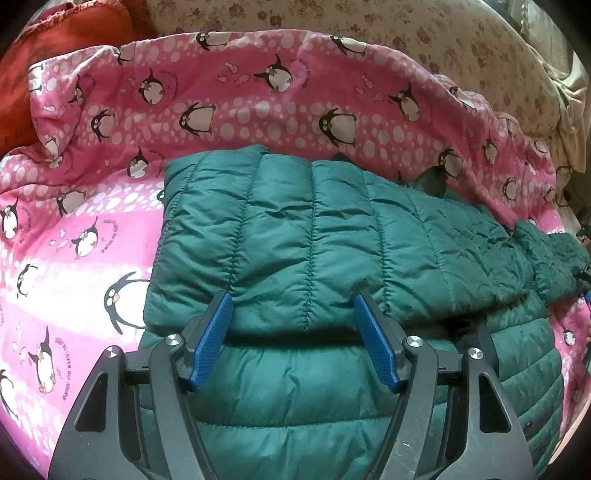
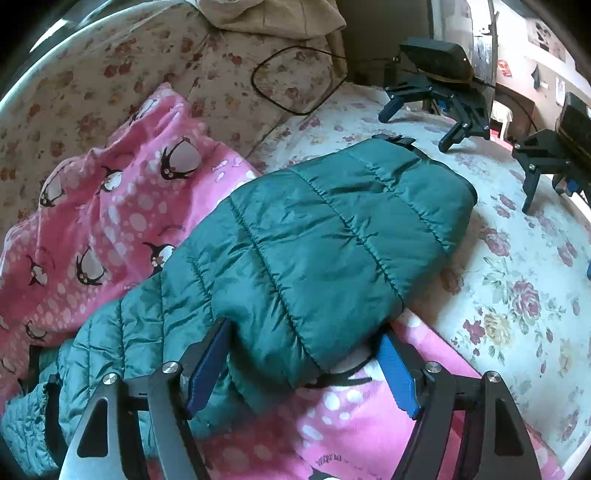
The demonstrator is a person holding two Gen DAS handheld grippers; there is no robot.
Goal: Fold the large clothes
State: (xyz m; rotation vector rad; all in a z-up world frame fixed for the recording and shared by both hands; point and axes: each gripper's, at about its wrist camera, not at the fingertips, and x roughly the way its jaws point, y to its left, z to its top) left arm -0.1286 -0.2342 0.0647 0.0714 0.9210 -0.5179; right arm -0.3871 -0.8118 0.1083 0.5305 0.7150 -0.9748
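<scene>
A dark green quilted puffer jacket (image 1: 314, 229) lies on a pink penguin-print blanket (image 1: 92, 206). One panel is folded over the body, its edge running between my left fingers. My left gripper (image 1: 293, 306) is open, its blue pads on either side of that folded edge, just above the fabric. In the right wrist view the jacket (image 2: 314, 240) ends in a rounded folded part that hangs past the blanket (image 2: 129, 206). My right gripper (image 2: 306, 332) is open and straddles this part; the fabric sits between the fingers but is not pinched.
A floral bedsheet (image 2: 517, 295) covers the bed to the right. Two spare black grippers (image 2: 443, 92) (image 2: 554, 155) rest on it at the back right. A black cable loop (image 2: 295, 81) lies by beige bedding (image 2: 273, 14). A red cloth (image 1: 66, 33) sits far left.
</scene>
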